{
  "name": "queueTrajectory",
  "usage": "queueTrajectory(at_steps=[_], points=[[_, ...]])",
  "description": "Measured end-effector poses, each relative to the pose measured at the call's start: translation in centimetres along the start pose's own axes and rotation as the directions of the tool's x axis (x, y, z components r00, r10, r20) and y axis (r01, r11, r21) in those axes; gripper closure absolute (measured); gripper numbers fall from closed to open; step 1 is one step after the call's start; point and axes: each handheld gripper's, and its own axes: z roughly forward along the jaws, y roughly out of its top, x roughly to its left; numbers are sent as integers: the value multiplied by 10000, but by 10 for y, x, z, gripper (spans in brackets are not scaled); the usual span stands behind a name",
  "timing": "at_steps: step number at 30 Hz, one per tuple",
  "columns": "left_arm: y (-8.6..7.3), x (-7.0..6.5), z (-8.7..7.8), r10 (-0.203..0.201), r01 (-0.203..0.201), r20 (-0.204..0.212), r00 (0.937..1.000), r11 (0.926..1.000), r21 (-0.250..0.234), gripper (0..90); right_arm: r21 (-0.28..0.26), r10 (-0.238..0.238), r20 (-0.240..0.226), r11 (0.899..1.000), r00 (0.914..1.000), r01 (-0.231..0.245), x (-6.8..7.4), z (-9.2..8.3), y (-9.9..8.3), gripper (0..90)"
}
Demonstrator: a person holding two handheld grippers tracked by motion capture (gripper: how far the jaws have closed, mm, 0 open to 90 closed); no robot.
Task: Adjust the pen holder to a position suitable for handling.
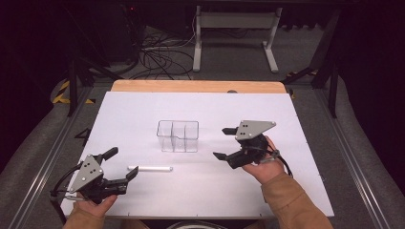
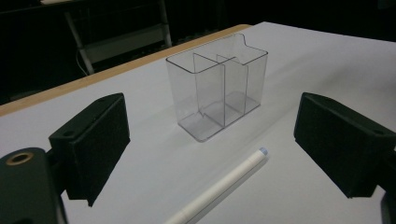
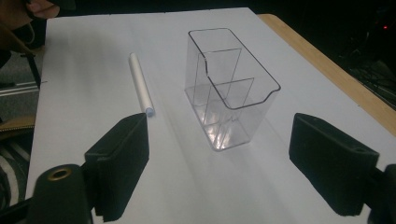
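A clear plastic organiser box (image 1: 178,136) with inner dividers stands upright in the middle of the white table top (image 1: 143,109); it looks empty (image 2: 219,86) (image 3: 229,88). A white pen (image 1: 150,168) lies flat in front of it, a little to the left (image 2: 219,186) (image 3: 140,84). My left gripper (image 1: 122,162) is open at the front left, its jaws just left of the pen's end. My right gripper (image 1: 225,142) is open to the right of the box, held above the table, with nothing between its jaws.
A wooden strip (image 1: 198,86) runs along the table's far edge. Beyond it stand a white desk frame (image 1: 234,33) and tangled cables (image 1: 160,57) on the floor. Metal rails (image 1: 47,157) flank the table.
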Motion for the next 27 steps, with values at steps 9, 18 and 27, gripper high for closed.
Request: queueTrajectory(at_steps=[9,18,27], points=[[0,0,1,-30,30,6,10000,10000,33,113,599,-457,-330,9971,9984,476,-4,25,11,263],[0,0,1,-42,41,73,10000,10000,60,112,1174,-789,-720,9893,9943,870,-6,56,20,326],[0,1,3,-11,10,75,10000,10000,77,113,1505,-879,-990,9833,9912,1022,-14,79,26,398]])
